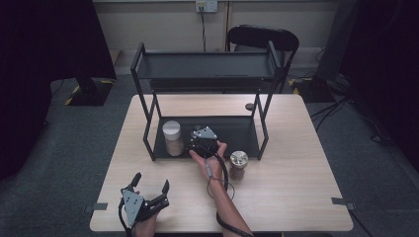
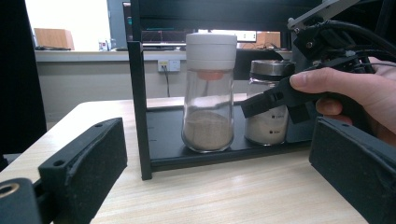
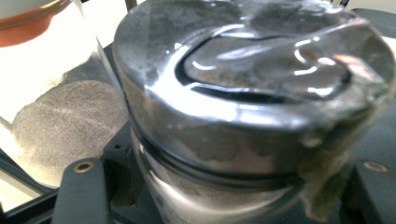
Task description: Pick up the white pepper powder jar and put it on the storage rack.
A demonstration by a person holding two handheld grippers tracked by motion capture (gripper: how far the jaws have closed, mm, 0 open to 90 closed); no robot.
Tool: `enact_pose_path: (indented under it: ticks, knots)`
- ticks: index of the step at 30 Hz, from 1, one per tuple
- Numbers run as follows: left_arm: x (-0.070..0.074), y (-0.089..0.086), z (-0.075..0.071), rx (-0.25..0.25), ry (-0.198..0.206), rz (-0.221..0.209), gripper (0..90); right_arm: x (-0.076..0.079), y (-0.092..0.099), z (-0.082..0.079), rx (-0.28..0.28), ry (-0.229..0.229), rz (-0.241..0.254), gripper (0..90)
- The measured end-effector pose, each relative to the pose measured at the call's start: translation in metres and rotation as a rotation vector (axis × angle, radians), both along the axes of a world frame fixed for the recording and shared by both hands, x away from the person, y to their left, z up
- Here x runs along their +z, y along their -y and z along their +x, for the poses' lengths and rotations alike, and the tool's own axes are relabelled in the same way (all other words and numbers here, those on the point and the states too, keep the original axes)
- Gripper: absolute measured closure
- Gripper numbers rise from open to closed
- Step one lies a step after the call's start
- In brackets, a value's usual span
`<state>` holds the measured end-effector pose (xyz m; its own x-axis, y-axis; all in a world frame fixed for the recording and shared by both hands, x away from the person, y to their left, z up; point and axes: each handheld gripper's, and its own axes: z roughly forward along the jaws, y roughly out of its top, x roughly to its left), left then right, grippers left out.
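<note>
We see the right gripper point(image 1: 203, 139) over the lower shelf point(image 1: 242, 129) of a black rack point(image 1: 205, 66) on the table point(image 1: 291, 182). Its jaws stand close together, clamped on a steel-lidded jar point(image 3: 252, 107). In the right gripper view the jar's lid sits between the two jaws; the glass below the lid is cut off by the frame's lower edge, and the picture is blurred, so we cannot read the contents there. In the left gripper view this jar point(image 2: 270, 100) stands on the shelf, holding pale powder, with its right half hidden behind the right gripper point(image 2: 285, 98) and the hand point(image 2: 355, 91) that holds it. In the high view the gripper body covers the jar entirely.

A white-capped jar point(image 1: 172, 137) stands on the same shelf, just beside the gripped one, upright, with sandy powder in its base. A third jar point(image 1: 238, 164) with a steel lid stands on the table, just in front of the rack's right leg.

The left gripper point(image 1: 148, 190) rests at the table's near left edge, well apart from the rack, jaws wide apart with nothing between them. Its hand is cut off by the bottom of the high view.
</note>
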<state>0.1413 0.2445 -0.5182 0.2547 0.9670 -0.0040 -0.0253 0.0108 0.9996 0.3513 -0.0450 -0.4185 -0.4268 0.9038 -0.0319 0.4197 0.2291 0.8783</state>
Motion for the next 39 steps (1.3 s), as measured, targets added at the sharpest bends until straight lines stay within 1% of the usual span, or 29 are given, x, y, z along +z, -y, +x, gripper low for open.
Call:
enact_pose_path:
  ticks: [3,8,9,10,14,16,18,19,21,23,24,27,29,35,39]
  knots:
    - [0.000,0.000,0.000,0.000,0.000,0.000,3.4,0.000,0.002,0.000,0.002,0.000,0.011,28.3]
    - [0.000,0.000,0.000,0.000,0.000,0.000,3.4,0.000,0.003,-0.001,0.008,0.000,0.039,18.9]
    - [0.000,0.000,0.000,0.000,0.000,0.000,3.4,0.000,0.002,-0.001,0.002,0.005,0.038,15.8]
    - [0.000,0.000,0.000,0.000,0.000,0.000,3.4,0.002,0.002,-0.002,-0.003,0.001,0.044,12.9]
    - [0.000,0.000,0.000,0.000,0.000,0.001,3.4,0.004,0.003,-0.004,-0.010,0.003,0.066,7.8]
    - [0.000,0.000,0.000,0.000,0.000,0.000,3.4,0.004,0.004,-0.005,-0.015,0.011,0.079,3.7]
    - [0.000,0.000,0.000,0.000,0.000,0.000,3.4,0.004,0.003,-0.007,-0.015,0.017,0.077,1.1]
    - [0.000,0.000,0.000,0.000,0.000,0.001,3.4,0.003,0.002,-0.008,-0.009,0.027,0.069,0.0]
    - [0.000,0.000,0.000,0.000,0.000,0.001,3.4,0.002,-0.002,-0.011,-0.019,0.038,0.057,0.0]
    - [0.000,0.000,0.000,0.000,0.000,0.000,3.4,0.002,-0.002,-0.012,-0.006,0.045,0.043,0.0]
    - [0.000,0.000,0.000,0.000,0.000,0.000,3.4,0.001,-0.002,-0.013,-0.013,0.051,0.042,0.0]
    - [0.000,0.000,0.000,0.001,0.000,0.000,3.4,0.000,0.000,-0.015,-0.038,0.046,0.074,0.0]
    - [0.000,0.000,0.000,0.001,0.000,0.000,3.4,-0.001,0.001,-0.017,-0.041,0.059,0.075,0.0]
    - [0.000,0.000,0.000,0.002,0.000,0.000,3.3,0.001,0.008,-0.022,-0.033,0.069,0.116,0.3]
    - [0.000,0.000,0.000,0.002,0.000,0.001,3.4,0.004,0.009,-0.025,-0.026,0.079,0.121,0.3]
